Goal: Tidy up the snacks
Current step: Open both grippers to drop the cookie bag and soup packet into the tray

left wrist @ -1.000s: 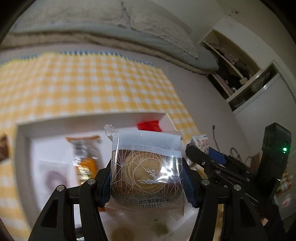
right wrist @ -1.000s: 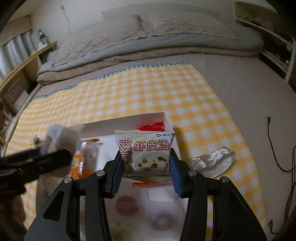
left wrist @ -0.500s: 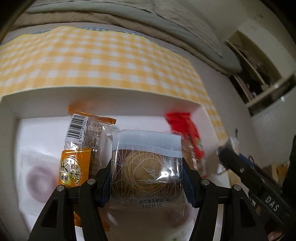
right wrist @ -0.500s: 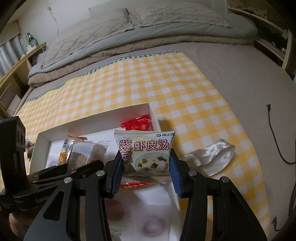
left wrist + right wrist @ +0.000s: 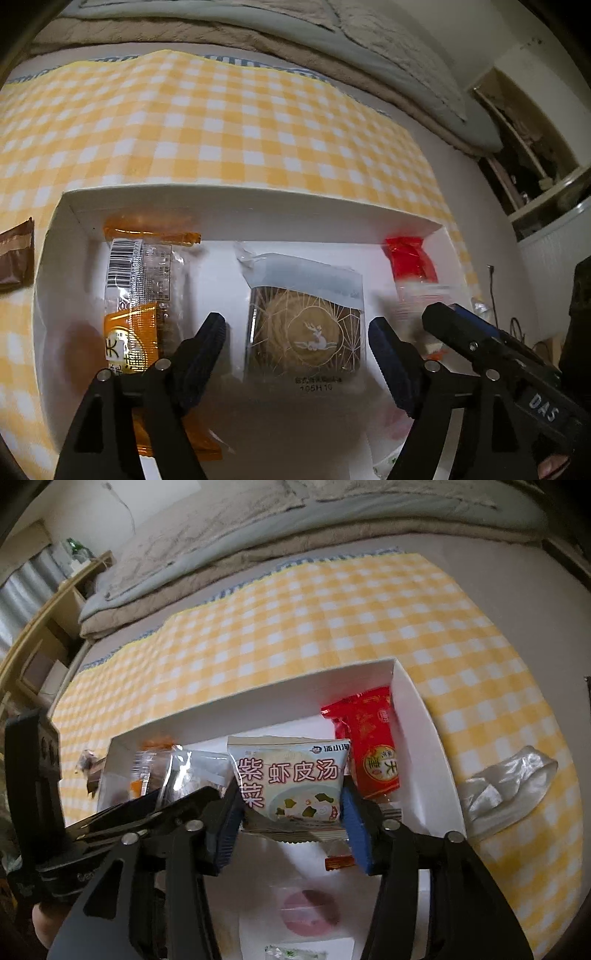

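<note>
White shallow box [image 5: 236, 201], open-topped, on a yellow-and-white checked cloth [image 5: 221, 122]; occupies the centre and lower half of both views. Contents, left wrist view, left to right: orange-and-clear snack packet [image 5: 142, 291] with barcode, lying lengthwise at centre left; silver-patterned pastry packet [image 5: 306, 317] with a white deer emblem, flat on the box floor at centre; red packet [image 5: 408, 258] against the right wall, upper right of the box. Left gripper [image 5: 297, 338]: jaws spread wide, one finger on either side of the pastry packet, clear of it, nothing gripped. Brown wrapper [image 5: 14, 254] lies on the cloth outside the box at the left edge of the frame. Right gripper [image 5: 291, 812], right wrist view: clenched on a white seaweed-and-shrimp soup packet [image 5: 290, 775], held upright between the blue pads [image 5: 356, 830] at frame centre, above the box floor. Red packet [image 5: 369, 746] just right of the soup packet, near the box's right wall. Small orange-ended sachet [image 5: 338, 862] below the held packet on the box floor. Crumpled clear plastic bag [image 5: 506, 786] on the cloth outside the box, right of frame. Bedding [image 5: 295, 528] across the top of the frame.
</note>
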`<state>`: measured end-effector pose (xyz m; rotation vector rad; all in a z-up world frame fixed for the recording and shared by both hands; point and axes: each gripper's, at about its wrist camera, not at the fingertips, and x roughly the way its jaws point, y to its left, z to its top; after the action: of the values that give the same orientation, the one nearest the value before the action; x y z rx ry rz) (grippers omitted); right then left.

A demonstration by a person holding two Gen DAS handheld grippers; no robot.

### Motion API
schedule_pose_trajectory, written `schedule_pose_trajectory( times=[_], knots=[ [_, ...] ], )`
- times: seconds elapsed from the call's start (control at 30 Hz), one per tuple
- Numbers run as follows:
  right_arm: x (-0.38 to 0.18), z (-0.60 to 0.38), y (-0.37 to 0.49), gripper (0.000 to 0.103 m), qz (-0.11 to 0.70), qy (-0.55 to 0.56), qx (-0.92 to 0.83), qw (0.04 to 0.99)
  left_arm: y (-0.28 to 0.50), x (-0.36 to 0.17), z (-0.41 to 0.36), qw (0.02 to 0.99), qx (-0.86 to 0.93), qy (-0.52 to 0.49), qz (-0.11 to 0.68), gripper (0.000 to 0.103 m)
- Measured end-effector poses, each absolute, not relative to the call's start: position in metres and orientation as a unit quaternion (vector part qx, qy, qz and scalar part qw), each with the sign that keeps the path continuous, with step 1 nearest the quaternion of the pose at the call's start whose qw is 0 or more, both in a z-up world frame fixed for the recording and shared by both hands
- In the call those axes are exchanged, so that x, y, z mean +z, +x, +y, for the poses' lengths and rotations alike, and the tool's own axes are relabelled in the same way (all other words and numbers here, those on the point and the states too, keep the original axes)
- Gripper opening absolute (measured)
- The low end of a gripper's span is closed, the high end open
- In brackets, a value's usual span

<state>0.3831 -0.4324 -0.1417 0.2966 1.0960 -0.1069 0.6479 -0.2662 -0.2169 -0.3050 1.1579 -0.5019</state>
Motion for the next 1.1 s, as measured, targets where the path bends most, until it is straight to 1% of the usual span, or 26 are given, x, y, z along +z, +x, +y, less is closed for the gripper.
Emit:
schedule_pose_trajectory(
  times=[0.27, 0.37, 0.43, 0.47, 0.5, 0.53, 0.57, 0.6, 0.67, 0.73, 0.77, 0.97, 1.1],
  knots=[
    [-0.138, -0.440, 0.373, 0.059, 0.518, 0.140, -0.046, 0.842, 0.621, -0.205, -0.244, 0.792, -0.242, -0.140, 0.542, 0.079],
    [-0.134, -0.441, 0.367, 0.059, 0.510, 0.128, -0.042, 0.849, 0.599, -0.195, -0.232, 0.797, -0.245, -0.131, 0.536, 0.079],
    [-0.131, -0.442, 0.364, 0.050, 0.504, 0.125, -0.039, 0.854, 0.580, -0.184, -0.228, 0.802, -0.246, -0.125, 0.529, 0.077],
    [-0.130, -0.443, 0.364, 0.040, 0.503, 0.125, -0.037, 0.855, 0.576, -0.180, -0.226, 0.807, -0.245, -0.120, 0.523, 0.074],
    [-0.129, -0.444, 0.364, 0.031, 0.500, 0.126, -0.038, 0.856, 0.572, -0.175, -0.223, 0.814, -0.243, -0.117, 0.514, 0.059],
    [-0.127, -0.444, 0.364, 0.028, 0.495, 0.128, -0.038, 0.859, 0.569, -0.171, -0.221, 0.820, -0.245, -0.114, 0.505, 0.049],
    [-0.126, -0.445, 0.365, 0.021, 0.490, 0.129, -0.037, 0.861, 0.564, -0.166, -0.218, 0.824, -0.247, -0.111, 0.499, 0.031],
    [-0.126, -0.445, 0.367, 0.016, 0.487, 0.131, -0.034, 0.863, 0.563, -0.162, -0.216, 0.828, -0.248, -0.111, 0.491, 0.022],
    [-0.128, -0.445, 0.372, 0.013, 0.489, 0.143, -0.031, 0.860, 0.562, -0.158, -0.210, 0.833, -0.248, -0.123, 0.478, 0.018],
    [-0.135, -0.445, 0.377, 0.013, 0.498, 0.147, -0.031, 0.854, 0.563, -0.160, -0.209, 0.827, -0.252, -0.126, 0.486, 0.017],
    [-0.139, -0.445, 0.379, 0.013, 0.505, 0.147, -0.030, 0.850, 0.563, -0.163, -0.211, 0.822, -0.255, -0.126, 0.493, 0.015],
    [-0.165, -0.444, 0.386, 0.013, 0.537, 0.141, -0.030, 0.831, 0.558, -0.171, -0.229, 0.816, -0.270, -0.106, 0.500, 0.015],
    [-0.176, -0.434, 0.389, 0.013, 0.549, 0.111, -0.034, 0.828, 0.557, -0.171, -0.233, 0.818, -0.270, -0.100, 0.498, 0.015]
  ],
)
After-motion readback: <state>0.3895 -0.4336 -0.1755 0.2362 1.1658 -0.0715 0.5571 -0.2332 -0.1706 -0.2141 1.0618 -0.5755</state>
